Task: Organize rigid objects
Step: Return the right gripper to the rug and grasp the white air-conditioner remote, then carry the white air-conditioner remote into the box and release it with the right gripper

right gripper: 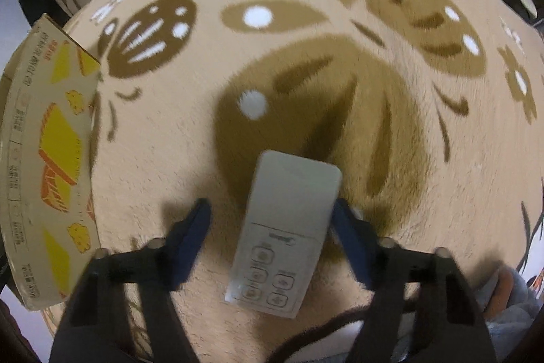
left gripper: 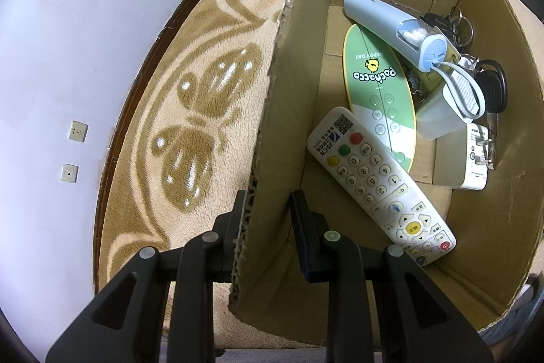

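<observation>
Across the left wrist view, the left gripper (left gripper: pixel 268 210) sits at the bottom centre, its fingers (left gripper: pixel 304 220) straddling the near wall of a cardboard box (left gripper: pixel 285 97), one outside and one inside. The wall lies against the outer finger, but a gap shows at the inner one, so I cannot tell whether they pinch it. The box fills the right half of the frame and stands on a beige rug (left gripper: pixel 190 97) with brown butterfly patterns. Inside, a white remote (left gripper: pixel 377 182) with numbered keys lies slanted at lower centre, its top end overlapping a green oval remote (left gripper: pixel 377 84) just above it. A pale blue case (left gripper: pixel 391 22) lies across the green remote's upper end. Keys (left gripper: pixel 459 22) sit at the upper right of the box, a black fob (left gripper: pixel 493 87) below them, a clear plastic tub (left gripper: pixel 438 118) beside it, and a white charger (left gripper: pixel 472 155) at the right wall. A white wall with two sockets (left gripper: pixel 78 131) fills the left of the frame.

From the right wrist view, the right gripper (right gripper: pixel 272 213) is at the bottom, fingers (right gripper: pixel 193 227) spread wide apart. Between them a grey remote (right gripper: pixel 289 227) lies flat on the rug (right gripper: pixel 170 142), its buttons toward the bottom of the frame. The right finger is at the remote's edge; the left stands clear of it. At the left edge, the box's (right gripper: pixel 44 159) printed outer side shows yellow and orange artwork. This picture is somewhat blurred.
</observation>
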{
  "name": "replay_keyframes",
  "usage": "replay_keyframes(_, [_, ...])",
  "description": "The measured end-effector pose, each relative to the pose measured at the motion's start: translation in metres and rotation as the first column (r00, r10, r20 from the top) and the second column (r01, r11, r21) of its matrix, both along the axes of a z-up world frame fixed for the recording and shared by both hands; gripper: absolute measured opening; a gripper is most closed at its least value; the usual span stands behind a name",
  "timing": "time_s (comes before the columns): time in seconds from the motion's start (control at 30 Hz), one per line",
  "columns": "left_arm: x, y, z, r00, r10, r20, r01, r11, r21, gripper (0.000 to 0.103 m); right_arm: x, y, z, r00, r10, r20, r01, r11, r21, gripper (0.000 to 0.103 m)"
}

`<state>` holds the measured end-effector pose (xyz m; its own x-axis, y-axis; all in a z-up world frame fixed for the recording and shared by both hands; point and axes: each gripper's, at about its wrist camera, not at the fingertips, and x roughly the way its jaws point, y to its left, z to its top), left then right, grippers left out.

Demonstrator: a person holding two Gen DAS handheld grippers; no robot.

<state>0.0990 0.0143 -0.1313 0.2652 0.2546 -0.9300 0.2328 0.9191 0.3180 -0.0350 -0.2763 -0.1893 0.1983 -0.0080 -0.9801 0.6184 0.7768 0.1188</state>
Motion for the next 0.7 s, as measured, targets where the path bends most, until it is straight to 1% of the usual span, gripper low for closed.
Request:
replay_keyframes(0.03, [0.000,0.000,0.000,1.000,0.000,0.000,0.000,1.000,0.000,0.025,-0.001,-0.001,-0.001,1.000,-0.004,0.000,0.004,1.000,0.004,0.059])
replay_keyframes(0.1, [0.000,0.000,0.000,1.000,0.000,-0.001,0.000,1.000,0.002,0.025,-0.001,-0.001,-0.001,1.000,-0.004,0.006,0.004,1.000,-0.008,0.056])
replay_keyframes(0.13, [0.000,0.000,0.000,1.000,-0.001,-0.001,0.001,1.000,0.002,0.025,-0.001,0.000,0.000,1.000,0.004,0.015,-0.004,1.000,-0.017,0.052])
replay_keyframes(0.23, [0.000,-0.001,-0.001,1.000,-0.002,-0.002,0.002,1.000,0.004,0.025,0.001,0.005,0.003,0.999,0.029,0.043,-0.027,0.999,-0.042,0.052])
replay_keyframes(0.33, [0.000,-0.001,-0.001,1.000,-0.001,-0.002,0.001,1.000,0.002,0.025,0.007,0.014,0.010,0.995,0.054,0.088,-0.051,0.998,-0.042,0.051])
replay_keyframes(0.47, [0.000,-0.001,-0.002,1.000,0.000,-0.003,0.000,1.000,0.000,0.025,0.016,0.028,0.017,0.986,0.111,0.125,-0.105,0.993,-0.048,0.051])
replay_keyframes(0.7, [0.000,-0.001,-0.003,1.000,-0.001,-0.004,0.001,1.000,0.002,0.025,0.023,0.053,0.042,0.955,0.198,0.219,-0.178,0.978,-0.106,0.051])
